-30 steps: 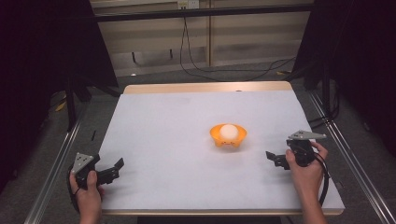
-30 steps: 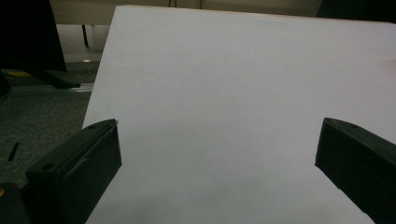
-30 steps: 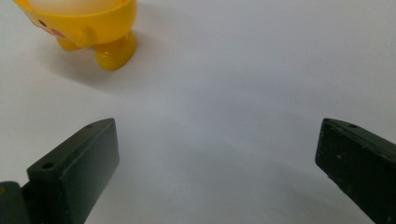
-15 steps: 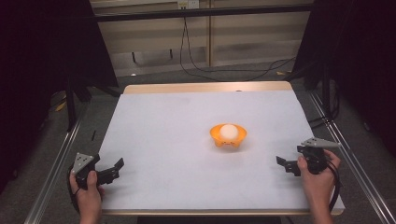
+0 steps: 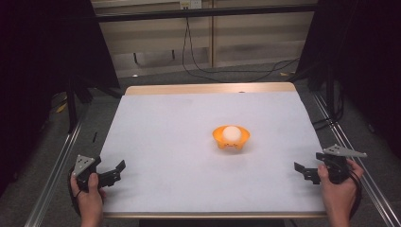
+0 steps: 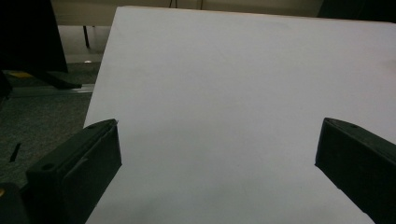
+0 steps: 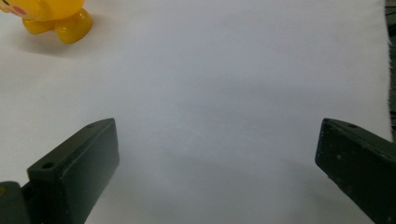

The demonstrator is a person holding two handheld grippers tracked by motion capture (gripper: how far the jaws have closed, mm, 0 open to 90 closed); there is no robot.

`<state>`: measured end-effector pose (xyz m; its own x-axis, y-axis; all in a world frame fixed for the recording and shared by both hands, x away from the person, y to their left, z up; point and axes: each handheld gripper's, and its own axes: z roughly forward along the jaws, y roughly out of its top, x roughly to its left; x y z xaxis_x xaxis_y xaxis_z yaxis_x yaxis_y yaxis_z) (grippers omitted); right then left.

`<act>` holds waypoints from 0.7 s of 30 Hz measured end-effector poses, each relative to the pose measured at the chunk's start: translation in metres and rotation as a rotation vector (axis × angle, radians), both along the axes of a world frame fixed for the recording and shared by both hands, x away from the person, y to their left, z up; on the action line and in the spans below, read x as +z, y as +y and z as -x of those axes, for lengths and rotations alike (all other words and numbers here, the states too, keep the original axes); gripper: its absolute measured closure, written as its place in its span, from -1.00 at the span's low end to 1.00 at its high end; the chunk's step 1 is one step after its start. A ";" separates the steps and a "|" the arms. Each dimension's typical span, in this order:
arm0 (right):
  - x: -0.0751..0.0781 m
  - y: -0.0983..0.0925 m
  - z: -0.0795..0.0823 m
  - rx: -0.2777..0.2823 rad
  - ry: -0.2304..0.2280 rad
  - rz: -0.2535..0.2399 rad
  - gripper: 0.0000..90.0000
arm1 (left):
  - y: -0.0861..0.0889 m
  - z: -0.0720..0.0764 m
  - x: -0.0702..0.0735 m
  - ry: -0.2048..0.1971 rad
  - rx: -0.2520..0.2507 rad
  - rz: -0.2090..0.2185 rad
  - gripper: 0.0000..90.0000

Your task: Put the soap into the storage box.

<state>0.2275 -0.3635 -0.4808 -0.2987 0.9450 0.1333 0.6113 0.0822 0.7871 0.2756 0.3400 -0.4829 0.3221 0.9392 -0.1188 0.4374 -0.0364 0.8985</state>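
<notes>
1. Holding my left tongs (image 5: pixel 113 172) low over the near left corner of the desk (image 5: pixel 189 123), I keep their jaws spread wide with nothing between them.
2. Looking along the left tongs (image 6: pixel 217 154) in their own view, I see the two black jaws standing far apart at either side, and only the white desk top (image 6: pixel 233 70) lies between and ahead of them.
3. My right tongs (image 5: pixel 305 172) sit near the right edge of the desk, close to its near side, and they are also released, jaws well apart and holding nothing.
4. In the right gripper view, the right tongs (image 7: pixel 217 154) frame bare white desk (image 7: pixel 233 70), and the jaws touch nothing.
5. The orange bowl (image 5: pixel 231 139) stands on the desk ahead of my right tongs and off to their left, well apart from them, and farther still from my left tongs, ahead and to their right.
6. A white ball (image 5: pixel 231 133) rests inside the bowl, its top rising above the rim.
7. From the right tongs, the bowl (image 7: pixel 51 18) shows as a glossy yellow-orange shape with stubby feet, far ahead and to the left of the left-hand jaw.
8. My left hand (image 5: pixel 87 198) and right hand (image 5: pixel 338 189) grip the tongs from the near edge of the desk.
</notes>
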 end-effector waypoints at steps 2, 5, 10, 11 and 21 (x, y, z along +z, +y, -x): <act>0.000 -0.006 0.004 -0.013 -0.006 0.006 -1.00 | 0.000 0.000 0.000 0.000 0.000 -0.001 -1.00; 0.001 -0.013 0.011 -0.028 -0.007 -0.004 -1.00 | 0.000 0.000 0.000 0.000 0.000 0.004 -1.00; 0.001 -0.021 0.021 -0.038 -0.020 -0.005 -1.00 | 0.000 0.000 0.000 0.000 0.000 0.005 -1.00; 0.001 -0.023 0.023 -0.038 -0.020 -0.007 -1.00 | 0.000 0.000 0.000 0.000 -0.001 0.005 -1.00; -0.001 -0.025 0.038 -0.041 -0.044 0.000 -1.00 | 0.000 0.000 0.000 0.001 -0.002 -0.001 -1.00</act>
